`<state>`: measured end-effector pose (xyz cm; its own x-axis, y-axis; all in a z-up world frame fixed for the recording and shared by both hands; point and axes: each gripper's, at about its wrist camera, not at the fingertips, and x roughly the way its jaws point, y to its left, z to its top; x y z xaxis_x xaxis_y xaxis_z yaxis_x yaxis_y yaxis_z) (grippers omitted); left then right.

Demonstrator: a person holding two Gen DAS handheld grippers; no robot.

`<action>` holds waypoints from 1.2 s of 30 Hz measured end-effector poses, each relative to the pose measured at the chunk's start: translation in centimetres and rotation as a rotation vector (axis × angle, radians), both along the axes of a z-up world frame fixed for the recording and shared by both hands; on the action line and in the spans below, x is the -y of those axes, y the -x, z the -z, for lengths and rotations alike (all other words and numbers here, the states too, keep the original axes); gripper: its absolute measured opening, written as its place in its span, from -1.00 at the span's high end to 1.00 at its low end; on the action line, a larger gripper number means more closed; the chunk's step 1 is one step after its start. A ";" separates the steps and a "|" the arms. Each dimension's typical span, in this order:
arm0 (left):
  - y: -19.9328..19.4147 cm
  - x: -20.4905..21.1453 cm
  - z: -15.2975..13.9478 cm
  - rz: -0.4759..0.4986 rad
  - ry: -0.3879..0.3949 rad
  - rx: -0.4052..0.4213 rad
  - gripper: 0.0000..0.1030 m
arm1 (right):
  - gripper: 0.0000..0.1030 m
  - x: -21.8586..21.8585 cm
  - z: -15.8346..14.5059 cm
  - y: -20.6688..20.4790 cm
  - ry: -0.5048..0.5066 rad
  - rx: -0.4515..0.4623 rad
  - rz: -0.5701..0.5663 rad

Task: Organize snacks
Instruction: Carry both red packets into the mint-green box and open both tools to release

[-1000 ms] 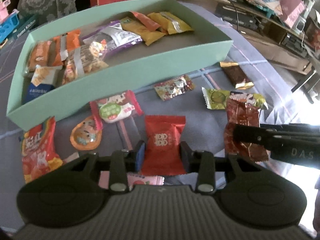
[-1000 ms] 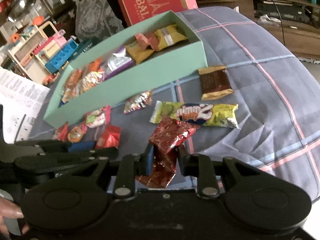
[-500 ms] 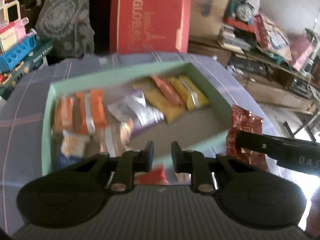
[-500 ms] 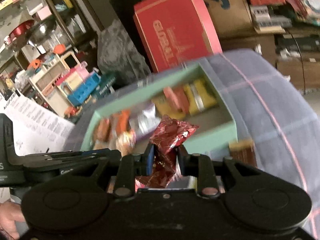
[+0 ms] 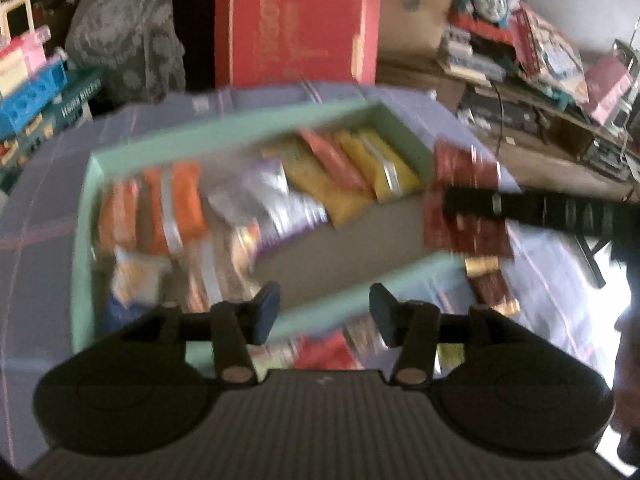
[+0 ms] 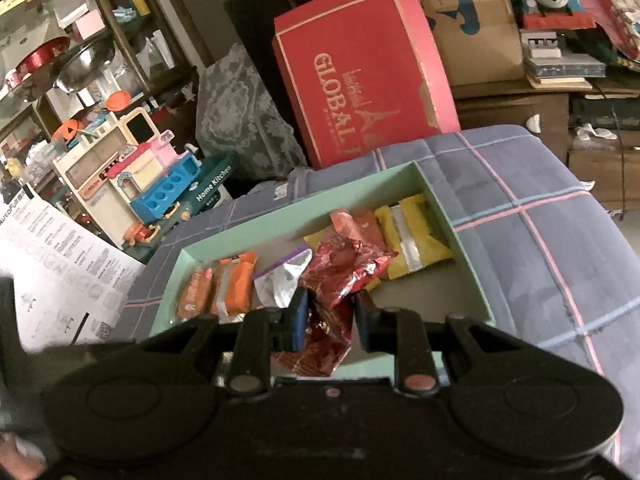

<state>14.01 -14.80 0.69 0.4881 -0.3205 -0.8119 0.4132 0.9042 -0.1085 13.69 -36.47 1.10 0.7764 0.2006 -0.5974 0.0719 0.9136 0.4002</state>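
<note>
The mint green box (image 5: 84, 240) holds several orange, purple and yellow snack packets. My left gripper (image 5: 324, 308) hovers over its near wall; its jaws are opening and nothing is between the pads. A bright red packet (image 5: 324, 350) shows just below them, at the box's front; the blur hides whether it rests on the cloth. My right gripper (image 6: 330, 304) is shut on a dark red foil packet (image 6: 344, 268) above the right half of the box (image 6: 460, 232). In the left wrist view that foil packet (image 5: 460, 204) hangs at the box's right end.
The box sits on a blue plaid cloth (image 6: 540, 220). A brown and gold packet (image 5: 492, 284) lies on the cloth right of the box. Behind stand a red GLOBAL carton (image 6: 360, 80), a toy kitchen (image 6: 140, 176) and a printed sheet (image 6: 60, 272).
Both grippers rose and moved over the box. The left jaws closed at the bright red packet, then spread apart without it between them. The right kept the foil packet.
</note>
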 end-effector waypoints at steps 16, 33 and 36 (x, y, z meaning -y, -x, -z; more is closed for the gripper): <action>1.9 2.0 6.9 -0.097 -0.076 -0.131 0.14 | 0.53 1.2 0.5 2.8 -0.017 0.001 0.013; 0.1 0.3 -1.2 -0.084 0.041 0.055 0.36 | 0.53 0.6 0.1 0.8 -0.026 -0.010 -0.008; -1.9 0.4 -1.4 -0.090 0.043 0.055 0.35 | 0.53 0.2 0.1 -0.5 -0.030 -0.026 -0.019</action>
<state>15.93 -15.25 2.11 0.5604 -0.3073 -0.7691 0.3366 0.9330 -0.1276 14.22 -36.62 0.98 0.7565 0.2334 -0.6109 0.0654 0.9025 0.4258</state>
